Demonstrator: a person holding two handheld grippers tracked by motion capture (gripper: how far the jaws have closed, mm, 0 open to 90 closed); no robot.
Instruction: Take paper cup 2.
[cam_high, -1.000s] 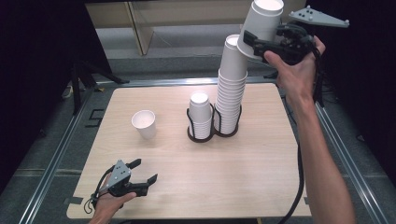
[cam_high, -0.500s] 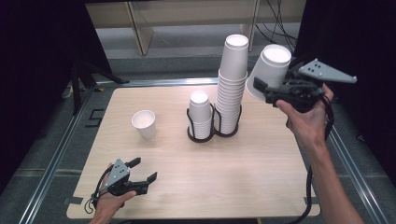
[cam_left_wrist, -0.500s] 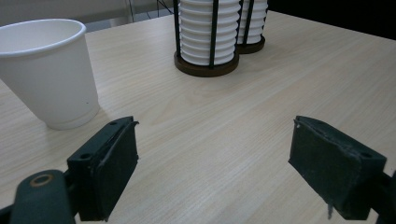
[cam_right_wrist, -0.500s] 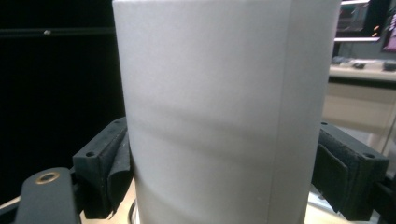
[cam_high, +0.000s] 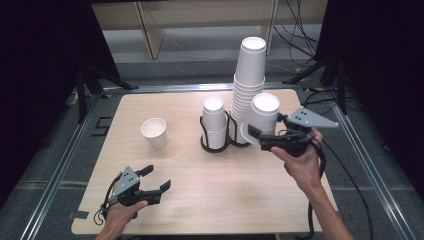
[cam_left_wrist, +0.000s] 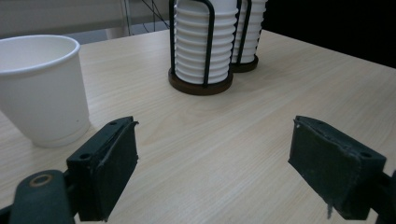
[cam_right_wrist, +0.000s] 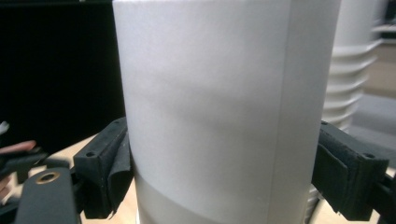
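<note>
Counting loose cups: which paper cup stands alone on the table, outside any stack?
The single paper cup at the table's left, upright, apart from both racked stacks and the cup in the right gripper.

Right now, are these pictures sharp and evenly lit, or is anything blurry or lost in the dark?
High view: the table is evenly lit with soft shadows, its surroundings nearly black. Left gripper view: the cup holder is fairly sharp, the near fingers softer. Right gripper view: the held paper cup looms close, softly shaded, faintly blurred, with darkness at the left.

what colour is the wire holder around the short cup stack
Black wire holder on a dark brown base, clearest in the left gripper view.
</note>
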